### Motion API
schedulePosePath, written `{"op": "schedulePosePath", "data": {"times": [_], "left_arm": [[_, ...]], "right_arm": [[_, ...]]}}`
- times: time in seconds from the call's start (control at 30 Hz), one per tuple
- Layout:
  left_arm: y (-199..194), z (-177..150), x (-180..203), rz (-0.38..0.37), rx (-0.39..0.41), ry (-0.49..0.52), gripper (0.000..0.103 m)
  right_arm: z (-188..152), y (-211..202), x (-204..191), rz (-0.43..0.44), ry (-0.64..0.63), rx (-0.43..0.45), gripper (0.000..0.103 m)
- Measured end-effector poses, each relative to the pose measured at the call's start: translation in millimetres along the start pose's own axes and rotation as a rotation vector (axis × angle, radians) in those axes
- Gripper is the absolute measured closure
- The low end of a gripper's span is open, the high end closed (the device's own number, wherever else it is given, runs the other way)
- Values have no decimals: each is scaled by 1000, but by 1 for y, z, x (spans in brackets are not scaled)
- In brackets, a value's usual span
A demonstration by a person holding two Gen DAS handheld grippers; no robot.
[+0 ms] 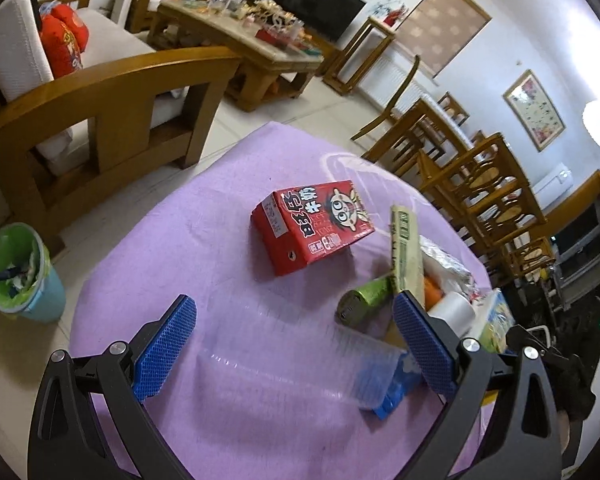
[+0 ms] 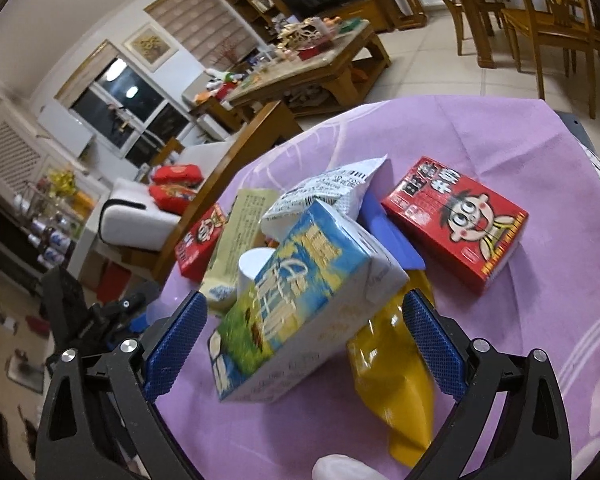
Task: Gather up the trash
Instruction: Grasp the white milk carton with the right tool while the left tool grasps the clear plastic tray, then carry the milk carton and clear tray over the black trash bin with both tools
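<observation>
Right wrist view: right gripper (image 2: 304, 332) jaws wide apart around blue milk carton (image 2: 296, 304), untouched.

A wooden-framed sofa (image 1: 100, 92) with pale cushions stood in the room. Two red pillows (image 1: 62, 38) lay on its seat. Beyond the sofa was a wooden coffee table (image 1: 256, 54) crowded with small items, and past that a dark television (image 1: 320, 10). Wooden dining chairs (image 1: 480, 184) stood across the floor from the sofa, under a framed picture (image 1: 534, 110).
</observation>
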State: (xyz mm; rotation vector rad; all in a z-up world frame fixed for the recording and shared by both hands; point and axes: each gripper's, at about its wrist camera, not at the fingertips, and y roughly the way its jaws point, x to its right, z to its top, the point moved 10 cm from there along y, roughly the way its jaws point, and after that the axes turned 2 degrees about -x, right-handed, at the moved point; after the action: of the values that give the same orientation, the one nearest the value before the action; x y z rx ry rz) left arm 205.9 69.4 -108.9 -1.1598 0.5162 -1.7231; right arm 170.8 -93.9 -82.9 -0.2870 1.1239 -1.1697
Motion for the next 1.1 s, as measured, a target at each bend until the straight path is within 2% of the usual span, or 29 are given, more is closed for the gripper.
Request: {"op": "schedulePosePath", "data": {"times": [0.07,0.13,0.23,0.27,0.3,0.33,0.37,0.43,0.53,0.67,0.73,0.9,1.0,1.03,1.1], "left_arm": [[2,3,-2,27,-1,1,6],[3,4,-1,53,-1,8,6],[4,4,-1,84,5,21,7],[3,3,-1,102,10,35,12],[1,2,-2,139,18,57,16],[-1,0,-3,159,27,71,24],[-2,-2,-2,146,28,73,37],[0,-9,-2,96,-3,61,52],[-10,-16,0,83,20,101,53],[-26,-23,6,65,59,137,84],[-33,-28,11,49,73,146,93],[-47,-39,17,22,105,156,94],[-54,-46,15,-4,95,118,91],[-55,-49,15,2,92,117,91],[-59,-56,14,59,97,128,91]], "right_arm": [[4,10,-1,-17,-9,-10,15],[4,19,-3,-48,-31,-22,27],[6,26,-8,-65,-71,-9,37],[6,26,-12,-70,-91,4,39],[7,26,-15,-73,-110,14,48],[7,28,-17,-70,-120,17,52],[5,30,-23,-60,-136,12,54],[2,31,-27,-54,-159,12,61],[-6,24,-38,-24,-192,40,62],[-11,-2,-46,9,-209,105,62],[-16,-17,-45,22,-207,130,62],[-34,-53,-32,66,-178,168,62],[-48,-72,-16,70,-160,177,62],[-51,-75,-13,72,-156,179,62],[-56,-85,-3,77,-144,186,62]]}}
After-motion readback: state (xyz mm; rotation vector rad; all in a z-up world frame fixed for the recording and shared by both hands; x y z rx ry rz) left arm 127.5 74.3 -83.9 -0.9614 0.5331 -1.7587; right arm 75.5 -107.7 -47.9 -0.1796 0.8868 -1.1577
